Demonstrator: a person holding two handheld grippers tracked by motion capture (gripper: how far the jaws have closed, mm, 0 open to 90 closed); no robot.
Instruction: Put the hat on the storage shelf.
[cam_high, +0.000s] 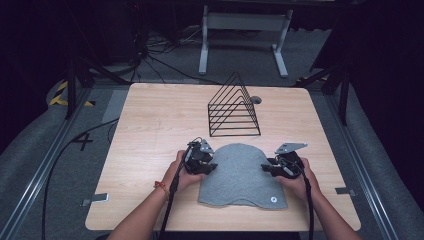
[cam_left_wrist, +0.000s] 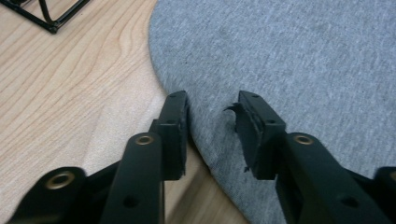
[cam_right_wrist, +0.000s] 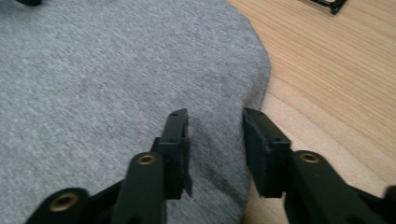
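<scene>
Fingers (cam_left_wrist: 173, 122) of left gripper (cam_left_wrist: 212, 126) parted, straddling the left edge of the grey beanie (cam_high: 241, 172), one finger over bare wood, the other over the cloth; gap between them visible, pads not pressing on the fabric. Fingers (cam_right_wrist: 176, 140) of right gripper (cam_right_wrist: 215, 147) likewise apart, set across the beanie's right edge, one over the knit, the other at the rim where cloth meets wood; no pinch on the fabric to be seen. Seen from above: left gripper (cam_high: 202, 159) at about 9 o'clock of the beanie, right gripper (cam_high: 282, 162) at about 3 o'clock, each held in a hand, left hand (cam_high: 181, 175) and right hand (cam_high: 299, 180), forearms entering from 6 o'clock. Beanie lying flat on the table (cam_high: 150, 130), slightly toward 6 o'clock from the middle, rounded crown pointing to 12 o'clock, straight hem toward 6 o'clock, small round badge (cam_high: 273, 199) near the hem at roughly 5 o'clock. Black wire rack (cam_high: 233, 107) standing at 12 o'clock of the beanie, near but not touching it. Cables trailing from both grippers toward 6 o'clock.
</scene>
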